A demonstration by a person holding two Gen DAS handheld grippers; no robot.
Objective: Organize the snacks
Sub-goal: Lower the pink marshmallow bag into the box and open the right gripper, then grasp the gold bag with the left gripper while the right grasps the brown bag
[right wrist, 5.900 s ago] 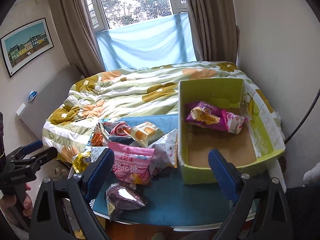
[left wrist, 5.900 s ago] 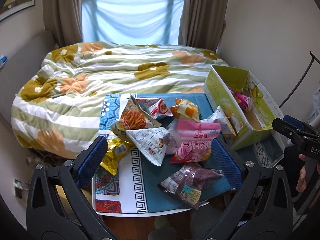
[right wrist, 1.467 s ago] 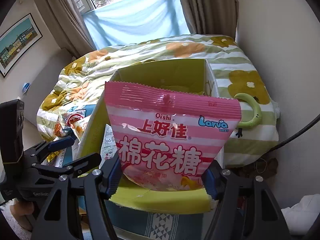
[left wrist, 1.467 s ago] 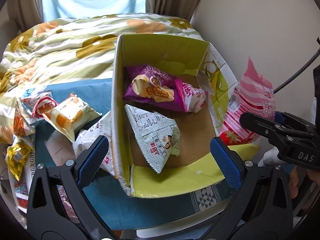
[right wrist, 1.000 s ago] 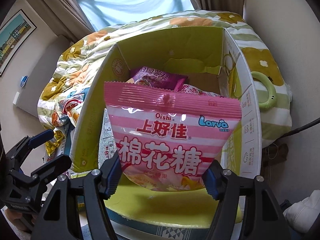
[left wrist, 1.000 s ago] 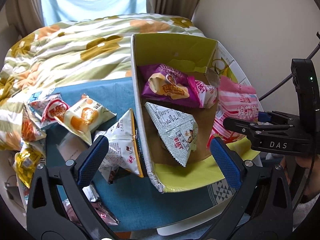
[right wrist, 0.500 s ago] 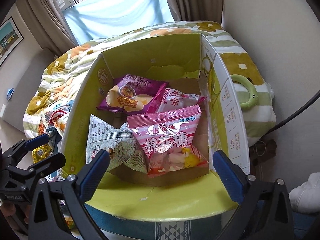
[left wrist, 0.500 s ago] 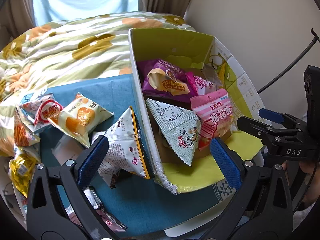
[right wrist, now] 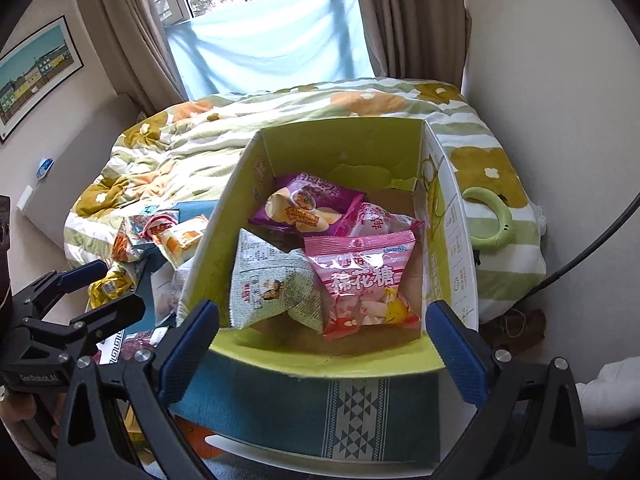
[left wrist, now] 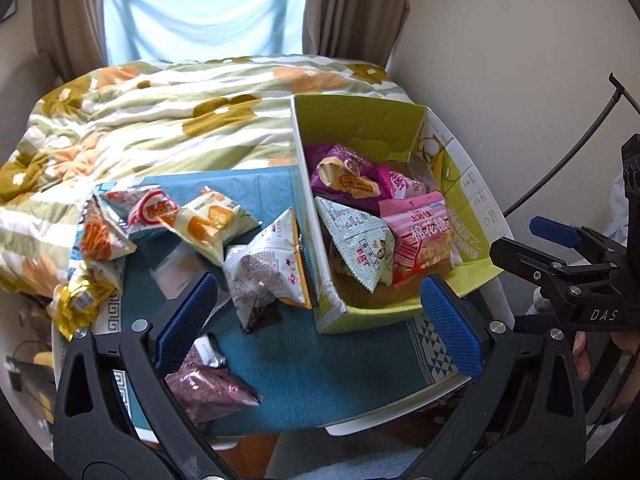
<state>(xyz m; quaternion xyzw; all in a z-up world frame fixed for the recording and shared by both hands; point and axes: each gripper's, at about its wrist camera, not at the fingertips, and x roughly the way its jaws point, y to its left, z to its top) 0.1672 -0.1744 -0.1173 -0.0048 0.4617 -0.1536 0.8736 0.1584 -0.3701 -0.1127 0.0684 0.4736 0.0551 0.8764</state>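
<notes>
In the green box (right wrist: 344, 142), pink marshmallow bag (right wrist: 362, 280) now dropped, right gripper (right wrist: 322, 334) emptied — wide apart

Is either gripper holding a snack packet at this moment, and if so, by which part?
Nothing is held. The left gripper and right gripper are both open and empty; the pink marshmallow bag lies in the green cardboard box.

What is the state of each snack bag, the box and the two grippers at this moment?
green box: open on top, partly filled.
pink marshmallow bag: in the box, released.
white triangular bag: in the box, beside the pink one.
purple bag: in the box, at the back.
dark purple bag: on the table, outside the box.
white bag: outside, against the box wall.
left gripper: open, empty.
right gripper: open, empty.
</notes>
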